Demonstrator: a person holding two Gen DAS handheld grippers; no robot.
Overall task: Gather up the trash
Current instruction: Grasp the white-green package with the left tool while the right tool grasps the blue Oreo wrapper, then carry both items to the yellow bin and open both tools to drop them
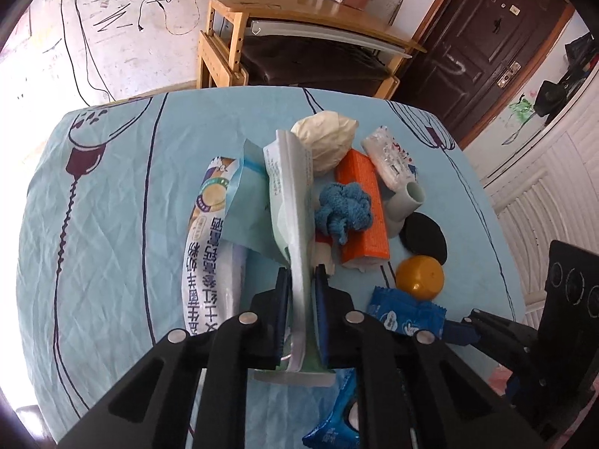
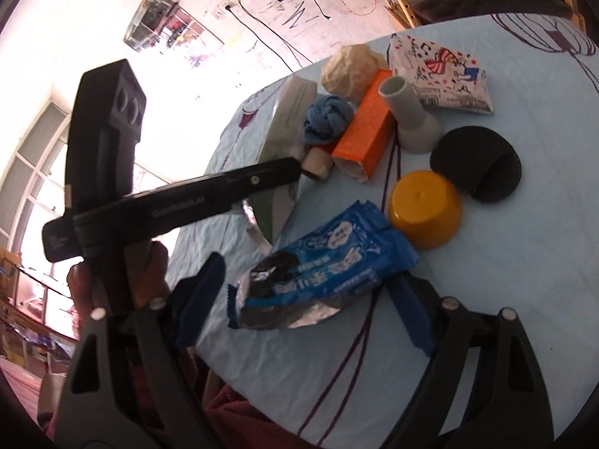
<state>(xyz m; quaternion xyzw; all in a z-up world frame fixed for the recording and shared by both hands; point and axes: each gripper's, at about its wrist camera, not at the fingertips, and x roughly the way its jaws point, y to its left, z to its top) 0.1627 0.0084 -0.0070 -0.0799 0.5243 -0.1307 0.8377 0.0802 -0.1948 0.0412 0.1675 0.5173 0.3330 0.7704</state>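
My left gripper (image 1: 302, 280) is shut on a pale green and silver wrapper (image 1: 290, 187), held edge-up above the table; it also shows in the right wrist view (image 2: 290, 112). My right gripper (image 2: 307, 292) is open, its fingers on either side of a blue cookie wrapper (image 2: 322, 269) lying on the tablecloth; the same wrapper shows in the left wrist view (image 1: 404, 316). A long printed snack bag (image 1: 209, 247) lies left of the held wrapper. A crumpled clear printed bag (image 2: 441, 71) lies at the back.
On the light blue tablecloth (image 1: 112, 205) lie a cabbage (image 1: 325, 138), an orange box (image 2: 368, 131), a blue cloth ball (image 2: 325, 116), a grey pipe fitting (image 2: 408, 116), a black round pad (image 2: 475, 164) and a yellow bowl upside down (image 2: 426, 209). A wooden desk (image 1: 299, 11) stands behind.
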